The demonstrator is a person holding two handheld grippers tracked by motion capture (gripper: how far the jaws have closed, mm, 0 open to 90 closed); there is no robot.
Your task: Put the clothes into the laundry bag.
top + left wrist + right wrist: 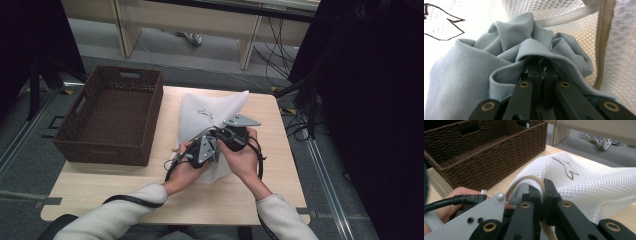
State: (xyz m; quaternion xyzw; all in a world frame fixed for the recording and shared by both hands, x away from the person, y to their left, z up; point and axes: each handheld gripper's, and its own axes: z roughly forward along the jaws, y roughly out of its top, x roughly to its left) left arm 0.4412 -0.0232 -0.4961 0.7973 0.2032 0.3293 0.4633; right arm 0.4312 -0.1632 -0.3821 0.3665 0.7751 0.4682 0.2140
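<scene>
While your left gripper [541, 72] pinches the bunched pale blue-grey cloth [499, 62] in its jaws, your right gripper [542, 187] clamps the white mesh bag's [594, 185] beige zip edge [534, 180].

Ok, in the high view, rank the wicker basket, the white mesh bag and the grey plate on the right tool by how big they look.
1. wicker basket, clearly the largest.
2. white mesh bag, smaller, though hands and tools cover its near end.
3. grey plate, by far the smallest.

Both grippers, left [204, 148] and right [235, 136], meet at the near end of the white bag [210, 117]; brown basket [107, 116] sits just left.
</scene>
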